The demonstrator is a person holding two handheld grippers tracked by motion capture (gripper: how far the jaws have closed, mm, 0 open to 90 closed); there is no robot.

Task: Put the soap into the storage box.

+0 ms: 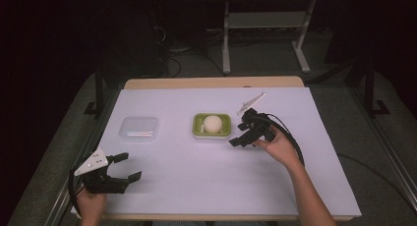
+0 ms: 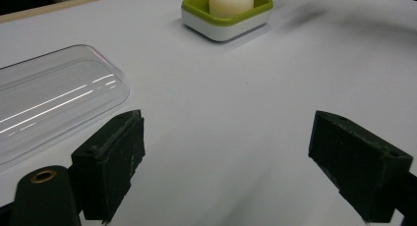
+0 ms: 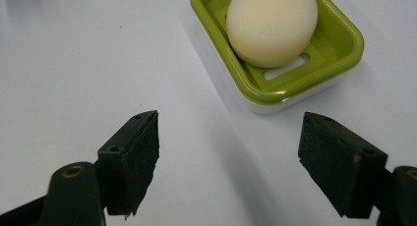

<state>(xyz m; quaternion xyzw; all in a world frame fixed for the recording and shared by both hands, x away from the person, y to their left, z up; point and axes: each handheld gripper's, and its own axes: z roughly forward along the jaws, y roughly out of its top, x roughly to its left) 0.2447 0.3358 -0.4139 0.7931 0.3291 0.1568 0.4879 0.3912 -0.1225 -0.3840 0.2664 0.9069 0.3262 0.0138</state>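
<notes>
A round cream soap [image 1: 213, 123] [image 3: 271, 25] [image 2: 231, 1] lies in a green and white soap dish [image 1: 198, 125] [image 3: 344, 34] [image 2: 196, 10] at the middle of the white table. A clear plastic lid [image 1: 139, 128] [image 2: 49, 98] lies flat to the dish's left. My right gripper [image 1: 242, 134] [image 3: 228, 162] is open just right of the dish, jaws pointing at it, nothing between them. Held by a hand near the front left edge, my left gripper [image 1: 129, 167] [image 2: 226, 162] is open and empty, short of the lid.
White paper [image 1: 221, 186] covers the table, with a wooden edge [image 1: 211, 82] showing at the back. Cables [image 1: 295, 147] trail from the right gripper over the person's forearm. A dark floor and a metal frame lie beyond the table.
</notes>
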